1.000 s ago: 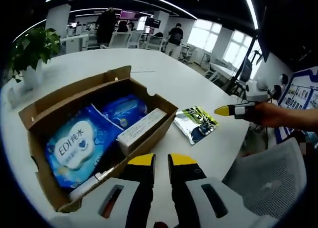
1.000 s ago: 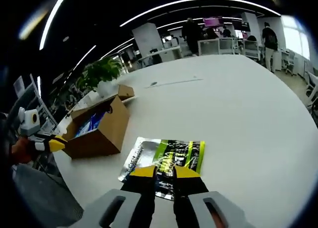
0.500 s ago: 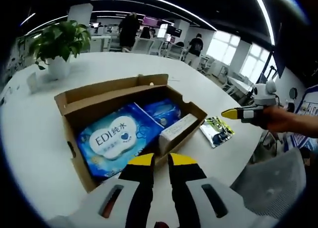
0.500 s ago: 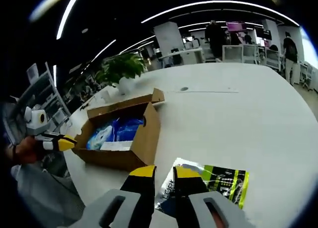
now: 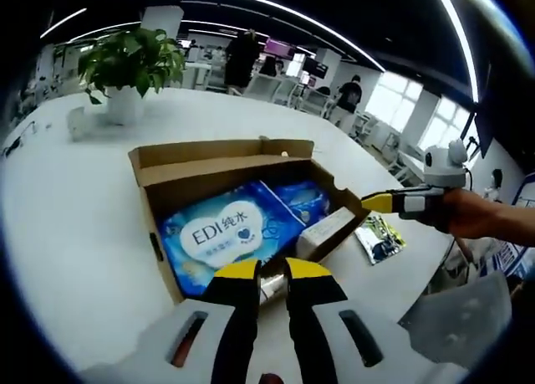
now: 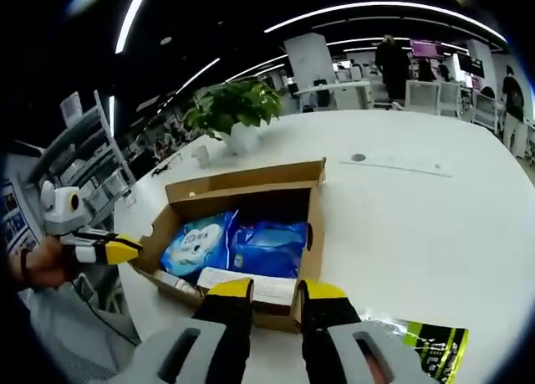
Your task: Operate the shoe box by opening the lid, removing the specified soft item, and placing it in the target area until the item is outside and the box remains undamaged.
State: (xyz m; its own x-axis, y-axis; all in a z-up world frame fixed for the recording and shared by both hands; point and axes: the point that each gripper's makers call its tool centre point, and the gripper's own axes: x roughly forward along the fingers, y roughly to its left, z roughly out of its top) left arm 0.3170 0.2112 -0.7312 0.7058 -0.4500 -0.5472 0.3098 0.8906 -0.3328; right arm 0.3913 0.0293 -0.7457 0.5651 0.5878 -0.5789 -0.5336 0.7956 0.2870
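With the shoe box (image 5: 234,192) open on the table (image 6: 435,208) and a green-striped pouch (image 6: 430,344) already outside, both empty grippers (left gripper (image 5: 266,271), right gripper (image 6: 276,289), jaws slightly apart) hover; next, probably lifting the blue wipes pack (image 5: 226,233) inside.

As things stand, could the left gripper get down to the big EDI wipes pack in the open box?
Probably yes. The box is open at the top, the EDI wipes pack lies uncovered just ahead of the left gripper, and the right gripper sits off at the far corner.
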